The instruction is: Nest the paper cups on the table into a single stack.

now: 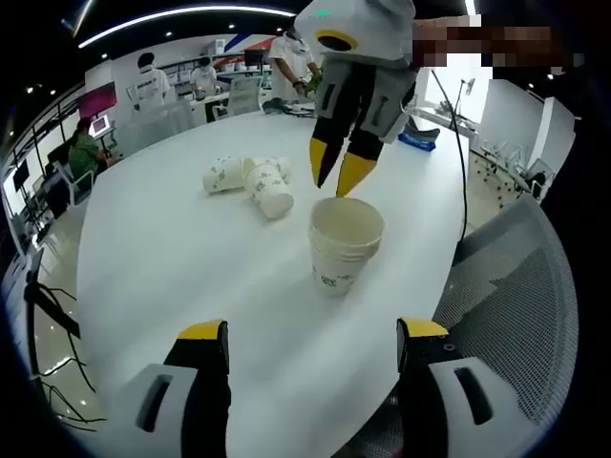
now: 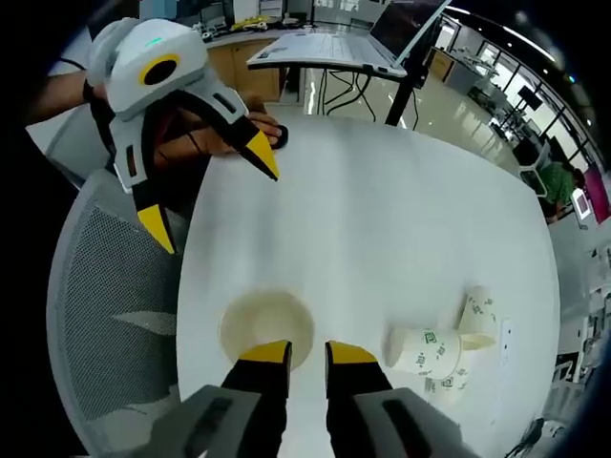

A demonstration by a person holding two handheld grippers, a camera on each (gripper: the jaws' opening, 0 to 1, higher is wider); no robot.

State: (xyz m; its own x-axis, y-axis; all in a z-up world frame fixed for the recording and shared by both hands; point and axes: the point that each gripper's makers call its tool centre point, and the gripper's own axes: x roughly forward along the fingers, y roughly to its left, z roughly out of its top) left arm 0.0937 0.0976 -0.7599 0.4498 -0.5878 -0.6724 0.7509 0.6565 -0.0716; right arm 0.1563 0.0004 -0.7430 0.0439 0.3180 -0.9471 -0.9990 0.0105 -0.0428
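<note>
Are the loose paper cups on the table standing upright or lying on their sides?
On their sides. The loose cups lie tipped in a cluster on the white table, side walls showing, apart from the upright stack.

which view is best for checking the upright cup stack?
Left gripper view: the upright cup stack shows side-on, with stacked rims and printed wall visible, the right tongs just above it. Right gripper view looks straight down into the stack, rim and interior only, partly behind the tongs' tips.
</note>
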